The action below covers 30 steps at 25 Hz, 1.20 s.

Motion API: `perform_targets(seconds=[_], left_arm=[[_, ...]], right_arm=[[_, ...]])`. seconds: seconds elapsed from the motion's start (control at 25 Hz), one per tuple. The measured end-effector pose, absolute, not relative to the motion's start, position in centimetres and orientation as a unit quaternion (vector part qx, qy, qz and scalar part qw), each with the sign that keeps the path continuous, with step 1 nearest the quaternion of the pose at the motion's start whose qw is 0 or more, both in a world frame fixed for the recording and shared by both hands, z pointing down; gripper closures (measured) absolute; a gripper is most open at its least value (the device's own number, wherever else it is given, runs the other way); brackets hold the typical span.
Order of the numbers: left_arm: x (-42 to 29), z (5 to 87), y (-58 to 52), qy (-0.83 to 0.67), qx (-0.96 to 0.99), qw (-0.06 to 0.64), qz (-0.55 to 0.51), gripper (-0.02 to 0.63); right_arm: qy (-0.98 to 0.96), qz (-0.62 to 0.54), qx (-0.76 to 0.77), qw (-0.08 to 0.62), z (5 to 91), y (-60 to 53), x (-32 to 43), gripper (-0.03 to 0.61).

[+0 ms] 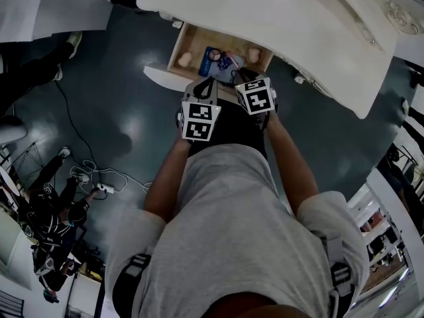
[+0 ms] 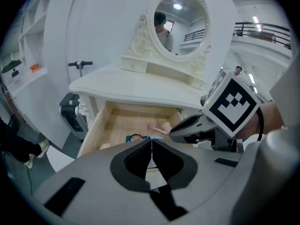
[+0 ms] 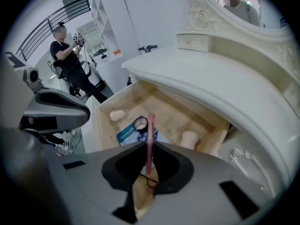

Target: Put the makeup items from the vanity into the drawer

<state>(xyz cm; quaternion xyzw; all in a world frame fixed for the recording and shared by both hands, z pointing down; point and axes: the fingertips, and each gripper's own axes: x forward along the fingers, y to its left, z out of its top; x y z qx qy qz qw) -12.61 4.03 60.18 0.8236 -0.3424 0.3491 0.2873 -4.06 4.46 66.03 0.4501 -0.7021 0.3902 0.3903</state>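
Right gripper (image 3: 149,148) fingers (image 3: 123,165) clamped on a pink makeup stick (image 3: 150,128), held over the open drawer (image 3: 104,125) under the counter (image 3: 201,74). Left gripper (image 2: 151,146) fingers closed, empty, just beside it

Open drawer (image 1: 177,48) — blue packet (image 1: 211,61), beige sponge (image 1: 185,59) inside

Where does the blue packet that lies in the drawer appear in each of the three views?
Head view: the blue packet is near top centre, in the middle of the open drawer.
Left gripper view: only its edge shows, low and left of centre.
Right gripper view: it lies on the drawer floor, left of the pink brush.
Shared landmark: the open wooden drawer under the white vanity top.
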Motion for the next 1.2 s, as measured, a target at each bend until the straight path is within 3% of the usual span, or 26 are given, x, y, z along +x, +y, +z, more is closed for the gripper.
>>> perform_targets(seconds=[0.68,1.2], left_arm=[[-14.0,60.9,2.7,-0.352,0.811,0.296,0.362,0.601],[-13.1,61.1,2.4,-0.341,0.813,0.292,0.370,0.601]], right_arm=[[-0.677,0.395,0.424,0.453,69.8,4.2,-4.5,0.526],[-0.673,0.411,0.427,0.442,69.9,4.2,-4.2,0.526]])
